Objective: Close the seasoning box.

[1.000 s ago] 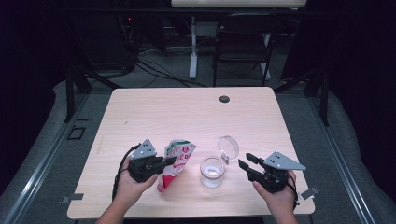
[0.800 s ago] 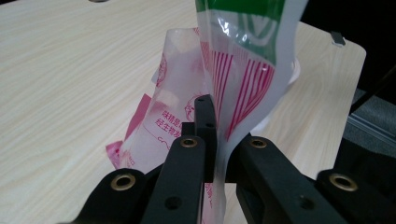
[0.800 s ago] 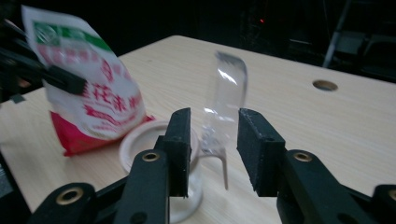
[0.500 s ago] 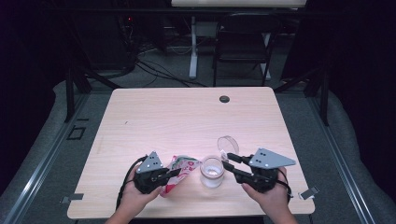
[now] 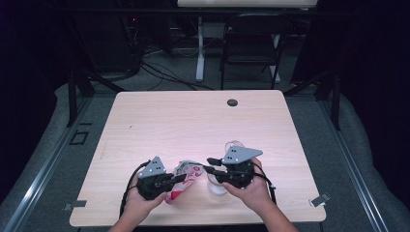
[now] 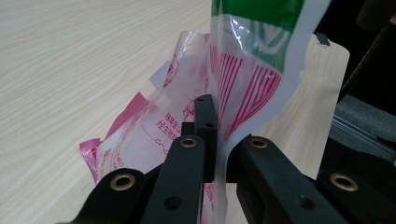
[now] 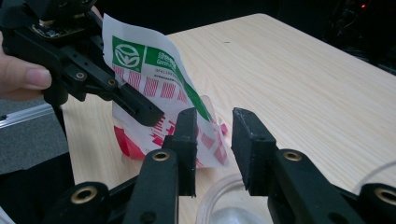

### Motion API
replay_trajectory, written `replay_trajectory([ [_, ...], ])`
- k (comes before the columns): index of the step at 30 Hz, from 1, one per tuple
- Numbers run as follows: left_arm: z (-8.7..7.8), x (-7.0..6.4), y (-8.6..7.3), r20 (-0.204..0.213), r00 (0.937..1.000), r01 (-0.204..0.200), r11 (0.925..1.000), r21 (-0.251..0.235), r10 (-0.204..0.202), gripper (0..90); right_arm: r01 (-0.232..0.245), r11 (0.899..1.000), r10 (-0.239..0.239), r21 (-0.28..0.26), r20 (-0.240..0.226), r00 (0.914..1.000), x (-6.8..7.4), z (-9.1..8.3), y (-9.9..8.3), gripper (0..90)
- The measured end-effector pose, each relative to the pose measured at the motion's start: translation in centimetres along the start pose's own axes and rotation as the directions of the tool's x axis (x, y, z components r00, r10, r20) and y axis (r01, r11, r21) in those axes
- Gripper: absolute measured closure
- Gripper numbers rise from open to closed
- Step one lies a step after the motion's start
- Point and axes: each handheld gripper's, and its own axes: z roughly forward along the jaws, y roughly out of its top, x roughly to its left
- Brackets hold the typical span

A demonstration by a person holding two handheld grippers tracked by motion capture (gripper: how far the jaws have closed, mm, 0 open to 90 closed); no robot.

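Pinching the red-and-green pouch at the desk's near edge, the left gripper lifts it. The right gripper, jaws apart and empty, hides most of the clear cup.

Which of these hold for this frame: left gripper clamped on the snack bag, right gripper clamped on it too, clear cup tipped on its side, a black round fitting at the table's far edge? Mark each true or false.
1. The left gripper is shut on the red, white and green snack bag. True.
2. The right gripper is also clamped on the bag. False: its jaws stand open with a gap, just short of the bag's edge.
3. The clear plastic cup lies tipped on its side. False: it stands upright on the table, below the right gripper.
4. A black round fitting sits near the table's far edge. True.
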Motion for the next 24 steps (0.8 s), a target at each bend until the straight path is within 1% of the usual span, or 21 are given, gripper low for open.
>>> replay_trajectory([
  [6,0.0,-0.1,0.0,-0.004,1.0000,-0.008,1.0000,0.005,0.008,89.6,0.005,1.000,-0.004,0.022,-0.035,0.9994,0.2,1.8,0.1,71.7],
  [8,0.0,-0.1,0.0,-0.002,1.0000,0.002,1.0000,0.004,-0.002,89.6,0.001,1.000,0.000,0.022,-0.036,0.9994,0.3,2.3,0.0,73.5],
  [9,0.0,-0.1,0.0,-0.002,1.0000,-0.001,1.0000,0.002,0.001,89.6,0.001,1.000,0.000,0.026,-0.037,0.9993,0.3,2.5,0.0,74.3],
  [10,0.0,-0.1,0.0,-0.004,1.0000,-0.003,1.0000,0.001,0.003,89.6,0.001,1.000,0.000,0.031,-0.036,0.9994,0.2,2.6,0.0,75.0],
  [12,0.0,0.0,0.0,-0.003,1.0000,0.004,1.0000,0.001,-0.004,89.6,-0.010,0.999,0.012,0.034,-0.043,0.9990,0.1,2.8,0.0,77.2],
  [15,0.0,0.0,0.0,-0.004,1.0000,0.007,1.0000,0.001,-0.007,89.6,-0.011,0.999,0.012,0.039,-0.043,0.9990,0.0,2.8,0.0,79.7],
  [17,0.0,0.0,0.0,-0.004,1.0000,0.006,1.0000,0.000,-0.006,89.5,-0.011,0.999,0.014,0.049,-0.048,0.9987,0.0,2.8,0.0,85.7],
  [18,0.0,0.0,0.0,-0.004,1.0000,0.006,1.0000,0.000,-0.006,89.5,-0.011,0.999,0.014,0.049,-0.048,0.9987,0.0,2.8,0.0,85.7],
  [20,0.0,0.0,0.0,-0.005,1.0000,0.007,1.0000,-0.002,-0.007,89.5,-0.010,0.999,0.013,0.052,-0.057,0.9983,0.1,2.8,-0.1,89.4],
  [24,0.0,-0.1,-0.1,-0.003,0.9999,0.017,0.9998,-0.007,-0.017,89.2,-0.009,0.998,0.013,0.056,-0.064,0.9978,0.2,2.8,0.0,90.0],
])
